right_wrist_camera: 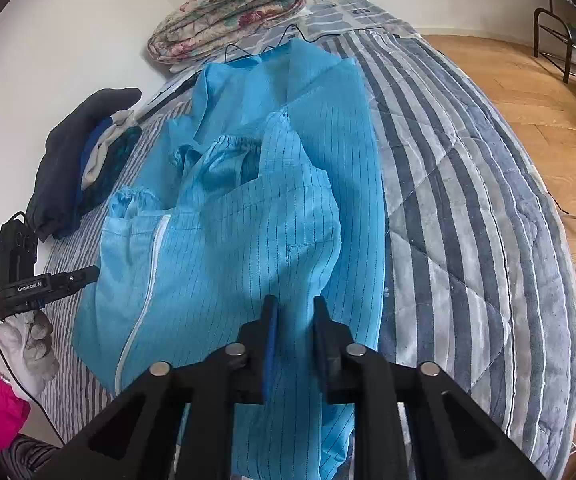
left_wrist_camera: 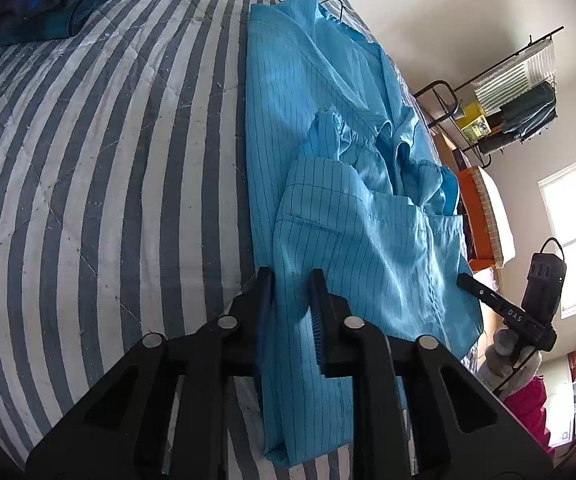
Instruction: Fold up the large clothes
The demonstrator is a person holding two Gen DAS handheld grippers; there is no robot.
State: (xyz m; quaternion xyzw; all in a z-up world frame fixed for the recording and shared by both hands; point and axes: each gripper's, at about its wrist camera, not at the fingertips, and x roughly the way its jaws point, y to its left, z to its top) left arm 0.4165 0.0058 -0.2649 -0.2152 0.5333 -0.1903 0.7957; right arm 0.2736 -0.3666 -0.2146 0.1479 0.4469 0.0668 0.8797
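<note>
the blue coat is spread on the striped quilt. its hem is pinched by the left gripper and right gripper at 6 o'clock, fingers clamped on cloth, likely for folding toward 12 o'clock.

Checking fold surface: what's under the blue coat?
The light-blue pinstriped zip coat lies on a blue-and-white striped quilt, visible all around it. Whatever lies beneath the coat's middle is covered.

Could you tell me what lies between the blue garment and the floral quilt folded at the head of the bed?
In the right wrist view, a thin black wire hanger lies between the blue garment and the floral quilt.
</note>
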